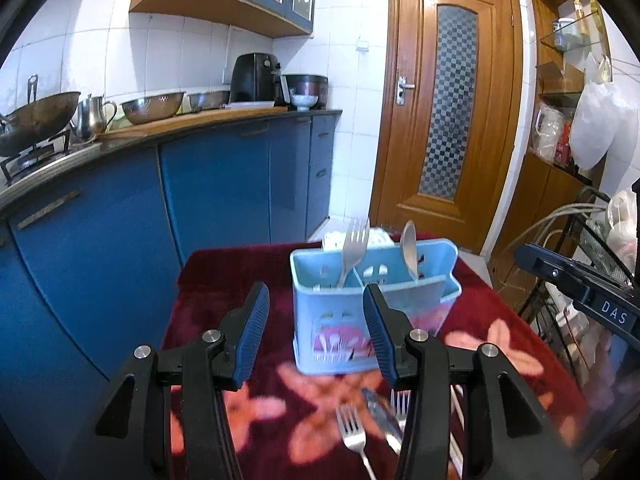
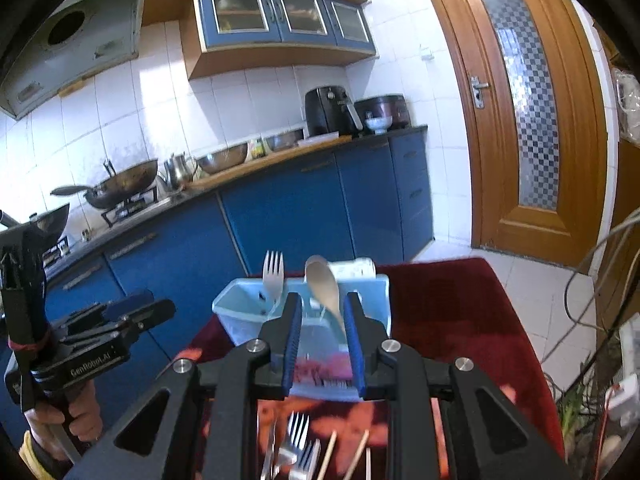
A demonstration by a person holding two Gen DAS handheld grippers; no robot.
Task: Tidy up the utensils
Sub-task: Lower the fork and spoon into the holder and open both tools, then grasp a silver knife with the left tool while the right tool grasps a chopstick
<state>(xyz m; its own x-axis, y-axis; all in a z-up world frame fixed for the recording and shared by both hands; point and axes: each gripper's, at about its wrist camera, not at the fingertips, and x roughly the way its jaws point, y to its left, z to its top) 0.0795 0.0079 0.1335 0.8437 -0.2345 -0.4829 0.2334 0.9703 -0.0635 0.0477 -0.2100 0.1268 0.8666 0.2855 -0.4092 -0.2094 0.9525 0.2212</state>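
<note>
Utensils sit in two groups on a red floral cloth (image 1: pixel 208 304): some upright in a light-blue caddy (image 1: pixel 340 340), others loose on the cloth nearer the cameras. Left wrist view: caddy stands mid-table, divided into compartments; a fork (image 1: pixel 352 248) leans tines-up in the left one, a spoon (image 1: pixel 409 250) stands bowl-up in the right rear one. Left gripper (image 1: pixel 316 304) hovers in front of the caddy, jaws well apart, nothing between the pads; its right finger overlaps the caddy's front wall in the picture, contact not discernible. Loose forks (image 1: pixel 352 436) and a blurred flat utensil lie below the fingers, with thin pale sticks partly hidden at right. Part of the right gripper's body shows at the right edge. Blue cabinets (image 1: pixel 208 188) and a wooden door (image 1: pixel 448 112) lie behind. Right wrist view: right gripper (image 2: pixel 322 312) is above the near side of the caddy (image 2: pixel 240 308), jaws narrowly apart; the spoon (image 2: pixel 324 284) handle appears in the gap close to the right pad, whether it touches I cannot tell, pads not clamped on it. Fork (image 2: pixel 273 276) stands to the left of the spoon. Loose forks (image 2: pixel 298 432) and chopsticks (image 2: pixel 330 452) lie under the gripper. Left gripper (image 2: pixel 160 308) is seen at left, held by a hand (image 2: pixel 76 416), clear of the caddy.
</note>
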